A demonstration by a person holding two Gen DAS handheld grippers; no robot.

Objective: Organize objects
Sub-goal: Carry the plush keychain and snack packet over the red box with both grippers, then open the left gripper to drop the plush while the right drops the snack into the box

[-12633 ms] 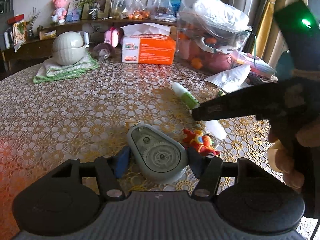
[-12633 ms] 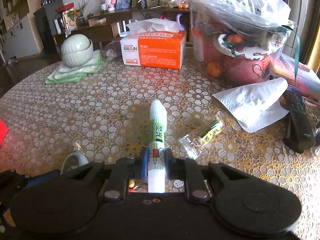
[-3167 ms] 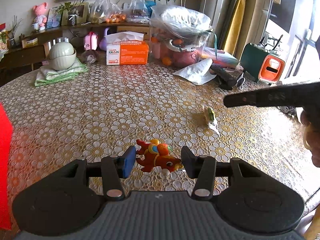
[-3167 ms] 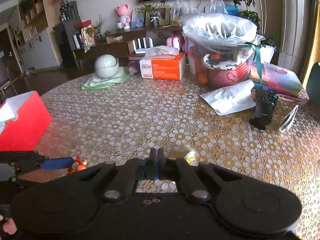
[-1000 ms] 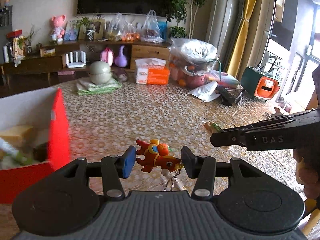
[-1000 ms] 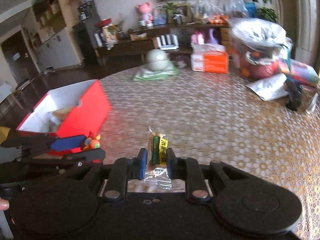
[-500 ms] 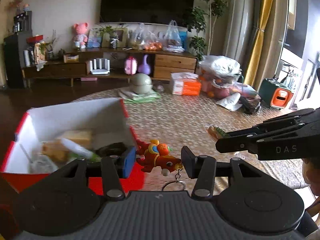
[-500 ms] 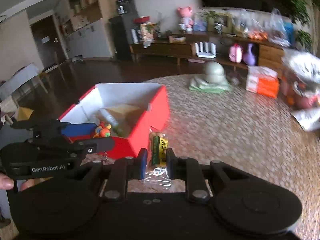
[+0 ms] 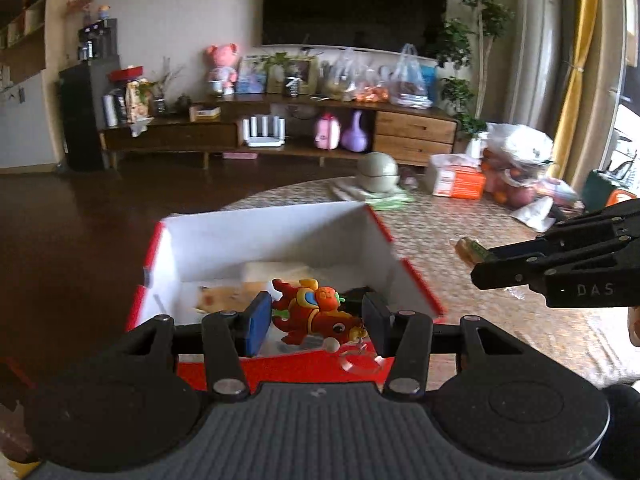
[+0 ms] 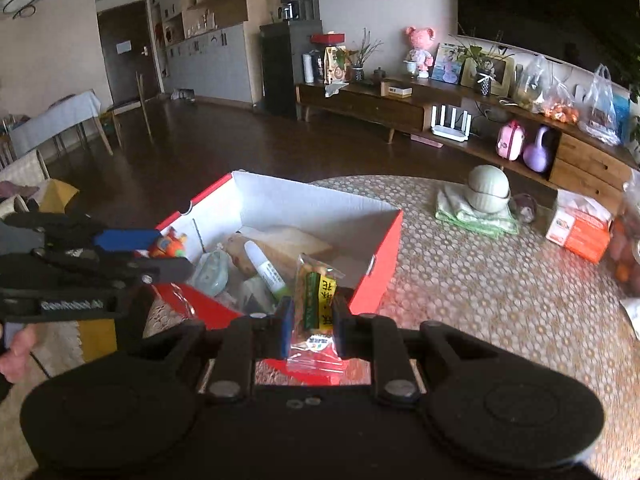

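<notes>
A red box [image 9: 416, 280] with a white inside stands at the table's near left; its right wall shows as [image 10: 380, 264]. My left gripper [image 9: 316, 318] is shut on a red and orange toy fish keychain [image 9: 316, 312], held over the box's near wall; the same toy [image 10: 168, 245] shows at the box's left side. My right gripper [image 10: 310, 316] is shut on a clear snack packet [image 10: 316, 300] with a green and yellow label, at the box's near right corner. Inside lie a glue stick [image 10: 266, 268], a grey tape dispenser [image 10: 214, 272] and a tan package [image 10: 288, 242].
A patterned tablecloth [image 10: 480, 280] covers the round table. Farther back sit stacked pale bowls [image 10: 488, 192] on a green cloth, an orange tissue box [image 10: 580, 232] and bagged fruit [image 9: 516, 172]. Beyond are dark floor and a wooden sideboard [image 9: 280, 136].
Both grippers have swung left and closer to the red box; the toy now hangs over its inside and the snack packet has reached its near right corner.
</notes>
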